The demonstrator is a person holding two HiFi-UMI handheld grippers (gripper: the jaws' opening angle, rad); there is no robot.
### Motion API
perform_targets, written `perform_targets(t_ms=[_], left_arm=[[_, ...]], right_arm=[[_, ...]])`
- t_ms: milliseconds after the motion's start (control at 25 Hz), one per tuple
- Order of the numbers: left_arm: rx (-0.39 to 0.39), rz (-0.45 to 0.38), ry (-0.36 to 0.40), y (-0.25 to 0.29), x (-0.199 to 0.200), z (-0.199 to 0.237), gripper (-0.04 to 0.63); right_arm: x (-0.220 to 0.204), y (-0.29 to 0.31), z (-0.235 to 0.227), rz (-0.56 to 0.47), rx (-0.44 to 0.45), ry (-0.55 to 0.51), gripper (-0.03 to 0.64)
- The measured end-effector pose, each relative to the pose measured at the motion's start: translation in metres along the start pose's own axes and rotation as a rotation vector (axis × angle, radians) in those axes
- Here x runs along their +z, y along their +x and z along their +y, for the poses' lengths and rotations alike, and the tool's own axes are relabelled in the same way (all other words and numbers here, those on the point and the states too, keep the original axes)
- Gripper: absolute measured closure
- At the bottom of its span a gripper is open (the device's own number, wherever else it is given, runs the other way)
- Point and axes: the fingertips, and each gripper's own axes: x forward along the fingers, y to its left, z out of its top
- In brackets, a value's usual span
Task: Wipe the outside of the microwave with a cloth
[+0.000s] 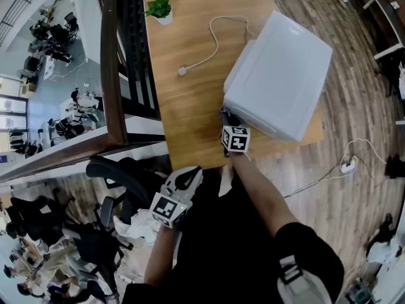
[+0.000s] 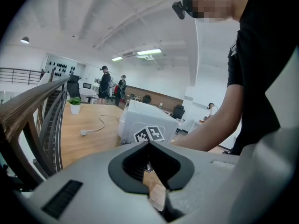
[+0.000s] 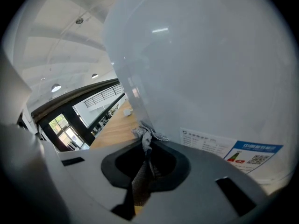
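Upper right of the head view: microwave on the counter, set askew, long axis seemingly from upper right down to lower left, labelled side turned to the right hand-held gripper. Clamped there on a cloth, pressed against that wall. To its left, a loose cable; at top centre, a plant; along the left, a railing. Low centre, off the counter: left hand-held gripper, jaws together, holding nothing.

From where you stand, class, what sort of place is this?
Probably an open-plan office, on an upper level: office chairs, a wooden desk beside a railing, and more workstations on the floor below.
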Motion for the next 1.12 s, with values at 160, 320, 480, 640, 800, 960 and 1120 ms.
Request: perform_targets(t_ms=[160,320,480,640,800,960,1120], left_arm=[[0.002,0.002,-0.001,-0.001,-0.003,0.002,0.595],[0.002,-0.008,0.020,0.001,0.001,0.001,0.595],[0.003,-0.005,0.034,0.004,0.002,0.002,0.595],[-0.012,-0.003,0.041,0.007,0.004,-0.005,0.595],[-0.030,0.019,0.021,0.014,-0.003,-0.013,0.595],[-0.046,0.020,0.028,0.023,-0.001,-0.020,0.595],[-0.059,0.021,0.038,0.029,0.003,-0.029,0.595]], right_arm=[[-0.006,0.007,-0.001,0.018,-0.001,0.025,0.592],[-0.007,0.008,-0.003,0.015,0.002,0.032,0.592],[-0.013,0.005,-0.013,0.014,-0.012,0.036,0.592],[-0.017,-0.008,-0.025,0.013,-0.030,0.030,0.592],[-0.021,-0.015,-0.036,0.019,-0.031,0.023,0.592],[-0.024,-0.023,-0.046,0.020,-0.035,0.021,0.592],[-0.025,-0.032,-0.054,0.013,-0.041,0.030,0.592]])
